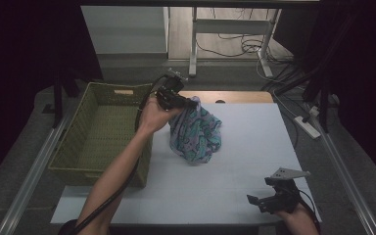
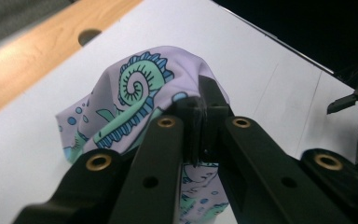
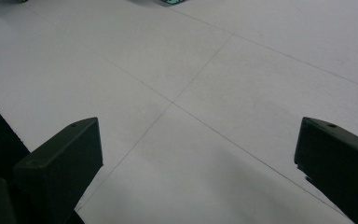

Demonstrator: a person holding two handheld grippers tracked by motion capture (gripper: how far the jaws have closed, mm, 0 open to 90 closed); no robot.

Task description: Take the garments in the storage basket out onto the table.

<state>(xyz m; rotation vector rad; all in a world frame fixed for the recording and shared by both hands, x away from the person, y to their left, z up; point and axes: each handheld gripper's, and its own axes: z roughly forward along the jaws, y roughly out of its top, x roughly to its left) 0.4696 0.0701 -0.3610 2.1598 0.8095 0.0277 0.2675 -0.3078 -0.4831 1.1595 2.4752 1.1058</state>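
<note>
A patterned cloth [image 1: 196, 133], lilac with teal and blue swirls, is held up by the left gripper [image 1: 192, 103] above the middle of the white table top [image 1: 235, 186]. The cloth is pinched at its top edge; the rest hangs down in a bunch, and its lower folds appear to reach the white surface, though contact cannot be confirmed. In the left gripper view the two black jaws are seen pressed together on the fabric [image 2: 135, 98], with the left gripper [image 2: 199, 122] clamped where a fold is gathered. The left hand [image 1: 152, 113] is raised, the forearm angled up from the near edge.

A green woven basket [image 1: 78, 152] is seen at the left side of the table, just beside the left forearm, apart from the cloth. A strip of wooden desk [image 1: 235, 96] is visible beyond the white top.

The right gripper [image 1: 260, 199] is seen low at the near right corner, well apart from the cloth. In the right gripper view its jaws are spread wide, with nothing between them, and the right gripper [image 3: 198, 158] is pointed over bare white table [image 3: 182, 70].
</note>
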